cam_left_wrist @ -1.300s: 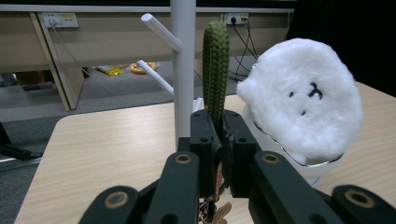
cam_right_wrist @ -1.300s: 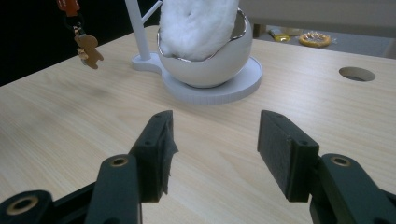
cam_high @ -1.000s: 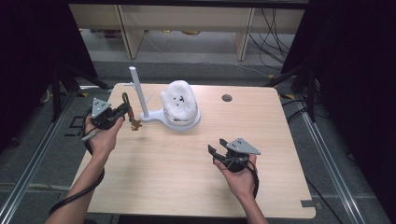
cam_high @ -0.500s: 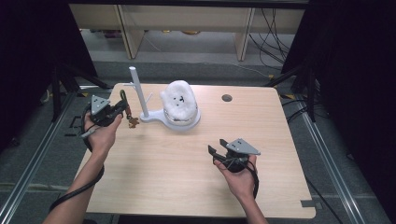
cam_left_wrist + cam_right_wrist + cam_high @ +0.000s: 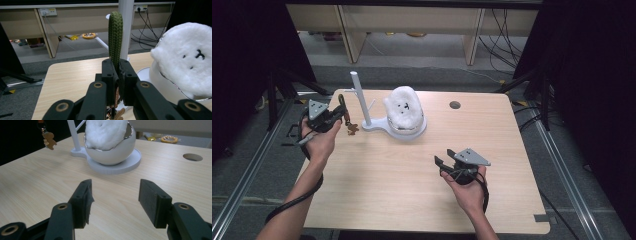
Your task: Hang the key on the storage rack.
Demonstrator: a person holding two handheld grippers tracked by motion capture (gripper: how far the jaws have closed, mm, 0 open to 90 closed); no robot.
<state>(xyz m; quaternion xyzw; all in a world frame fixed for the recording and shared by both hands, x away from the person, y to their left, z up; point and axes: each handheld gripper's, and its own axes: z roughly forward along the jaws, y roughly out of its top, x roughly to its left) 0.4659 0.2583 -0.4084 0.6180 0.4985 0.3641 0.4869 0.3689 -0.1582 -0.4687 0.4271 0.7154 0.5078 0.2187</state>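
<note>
**Keychain strap drifts outward from the white stand**

Leftward and slightly away from the white stand (image 5: 362, 102) is where the left gripper (image 5: 334, 114) has shifted since the earlier frames, taking its load along; the right gripper (image 5: 447, 162) has hardly stirred.

Clamped between the left gripper's jaws is a braided green strap (image 5: 115, 35), its loop standing upright above them with the stand's post directly behind it. Below the grip hangs a small brown gingerbread-figure charm (image 5: 352, 128), dangling just left of the stand's base and apart from it. Holding the loop high and open like this looks meant for slipping it over one of the stand's side pegs, judging by the lineup.

Right of the post, on the stand's round tray, sits a fluffy white plush (image 5: 404, 106) in a white bowl (image 5: 112, 153), untouched.

Well in front of the stand, the right gripper hovers over bare tabletop (image 5: 387, 185) with jaws spread wide and nothing between them, apparently waiting in reserve.
</note>
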